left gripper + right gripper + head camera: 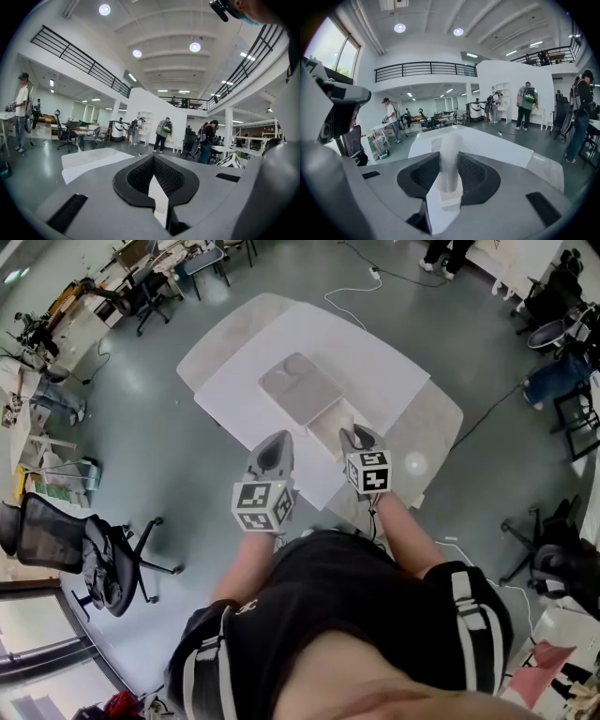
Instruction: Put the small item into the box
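A flat light-grey box [302, 390] lies in the middle of the white table [375, 362]. Both grippers hover side by side over the table's near edge, short of the box. My right gripper [354, 437] is shut on a small white cylinder-like item [449, 154], which stands upright between the black pads [476, 176]. My left gripper [279, 439] has its jaws closed together with nothing between them; in the left gripper view its pads [176, 180] meet at the tip. The item is not visible in the head view.
A beige table top [436, 423] sticks out from under the white one at the right. A black office chair [94, 549] stands on the grey floor at the left. A white cable [352, 292] runs across the floor beyond the table. Several people [528, 105] stand far off.
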